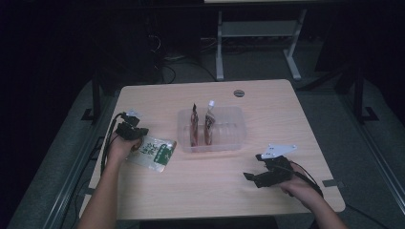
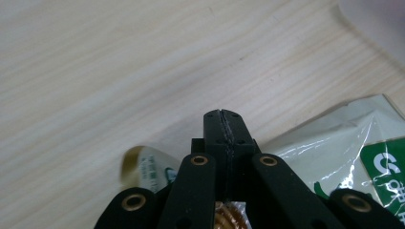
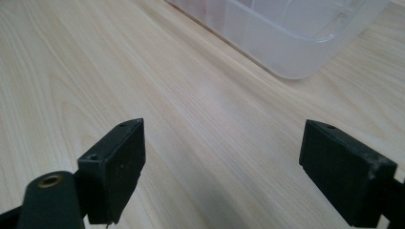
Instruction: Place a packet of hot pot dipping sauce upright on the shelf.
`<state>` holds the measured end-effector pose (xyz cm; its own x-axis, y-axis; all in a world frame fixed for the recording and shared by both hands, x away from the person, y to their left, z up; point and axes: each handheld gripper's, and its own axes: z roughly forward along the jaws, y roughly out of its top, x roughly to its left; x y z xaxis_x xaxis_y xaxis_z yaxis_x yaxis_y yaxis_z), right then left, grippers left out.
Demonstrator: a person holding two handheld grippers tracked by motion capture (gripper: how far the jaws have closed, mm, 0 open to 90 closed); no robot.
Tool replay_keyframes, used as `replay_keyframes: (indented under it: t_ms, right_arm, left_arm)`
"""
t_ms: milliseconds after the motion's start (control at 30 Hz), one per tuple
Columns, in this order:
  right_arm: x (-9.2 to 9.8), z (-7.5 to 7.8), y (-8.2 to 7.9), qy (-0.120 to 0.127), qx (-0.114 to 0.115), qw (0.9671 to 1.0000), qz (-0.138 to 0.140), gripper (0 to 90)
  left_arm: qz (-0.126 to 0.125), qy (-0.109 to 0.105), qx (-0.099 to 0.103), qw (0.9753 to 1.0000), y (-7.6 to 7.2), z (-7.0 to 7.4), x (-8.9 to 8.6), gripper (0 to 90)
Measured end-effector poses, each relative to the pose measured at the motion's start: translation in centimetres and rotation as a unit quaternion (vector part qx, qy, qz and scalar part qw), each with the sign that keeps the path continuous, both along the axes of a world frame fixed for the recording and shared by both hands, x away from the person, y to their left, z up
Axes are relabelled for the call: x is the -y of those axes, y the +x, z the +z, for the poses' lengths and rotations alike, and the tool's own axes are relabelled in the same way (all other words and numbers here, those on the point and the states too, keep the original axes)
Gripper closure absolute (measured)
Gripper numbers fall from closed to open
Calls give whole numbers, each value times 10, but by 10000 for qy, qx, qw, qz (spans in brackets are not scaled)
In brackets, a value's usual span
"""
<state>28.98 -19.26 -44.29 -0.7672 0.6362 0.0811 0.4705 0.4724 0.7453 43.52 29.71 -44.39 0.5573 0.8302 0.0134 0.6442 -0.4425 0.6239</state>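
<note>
**Left claw pinched on green pouch, just left of the bin**

Green-and-white pouch [image 1: 154, 152] lies flat on the table [image 1: 286, 119], just beside the clear plastic bin [image 1: 236, 128], on the bin's left. Left claw [image 1: 138, 143] sits at the pouch's edge farthest from the bin. In the left gripper view its jaws are pressed together with pouch film [image 2: 334, 152] showing on both sides, so it reads as clamped on that edge; the exact bite is hidden under the jaws.

Right claw [image 1: 248, 176] is spread wide and holds nothing, hovering low over bare table on the near right of the bin, well apart from the pouch.

Handling, as judgement: light, soft, glossy film. It'll flop and could slip from a shallow pinch. Best hold is the flat sealed edge, bitten deep; avoid the puffed middle.

Bin already has two dark pouches [image 1: 201, 126] standing upright inside, with room left beside them.

Surface: pale wood-grain laminate, smooth, low friction. Room is dim; dark floor, cables and a white table frame beyond the bin.
</note>
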Motion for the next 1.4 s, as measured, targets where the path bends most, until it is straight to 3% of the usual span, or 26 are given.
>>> replay_keyframes:
  t_ms: [167, 267, 333, 467, 567, 667, 700, 833, 1000, 1100, 1133, 1400]
  right_arm:
    - [0, 0, 0, -7, 24, 10000, 10, 155]
    - [-1, 1, -1, -4, 4, 10000, 11, 155]
    - [-1, 1, -1, -4, 20, 10000, 13, 155]
    - [-1, 1, -1, -15, 36, 10000, 25, 155]
    - [-2, 1, -1, -9, -18, 10000, -9, 155]
    - [-3, 1, -1, -15, -5, 10000, 13, 155]
    - [-3, 0, -1, -32, 5, 10000, 40, 155]
    - [-4, 0, 0, -47, 7, 10000, 54, 155]
    - [-2, 0, -1, -40, 5, 10000, -2, 155]
    - [-1, 0, -1, -48, 21, 10000, 19, 156]
    - [-2, 0, -1, -52, 18, 10000, 16, 156]
    - [-4, 0, -1, -74, -8, 10000, 39, 155]
  left_arm:
    - [-205, 65, -141, 9997, -7, 1, 4, 898]
    - [-262, -82, -240, 9993, -18, -1, 1, 899]
    - [-313, -70, -293, 9991, -25, 0, 0, 898]
    - [-406, -6, -258, 9988, -41, 3, -4, 898]
    - [-251, -61, -117, 9996, -44, 8, -12, 898]
    - [124, -91, 125, 9998, -42, 13, -32, 898]
    - [380, -103, 124, 9991, -40, 10, -44, 898]
    - [568, -32, -72, 9984, -41, -1, -56, 898]
    - [531, -69, -297, 9981, -51, -5, -60, 898]
    - [486, -110, -276, 9984, -57, -5, -62, 898]
    - [475, -323, -285, 9979, -63, -4, -63, 898]
    - [266, -465, -387, 9978, -77, -5, -55, 899]
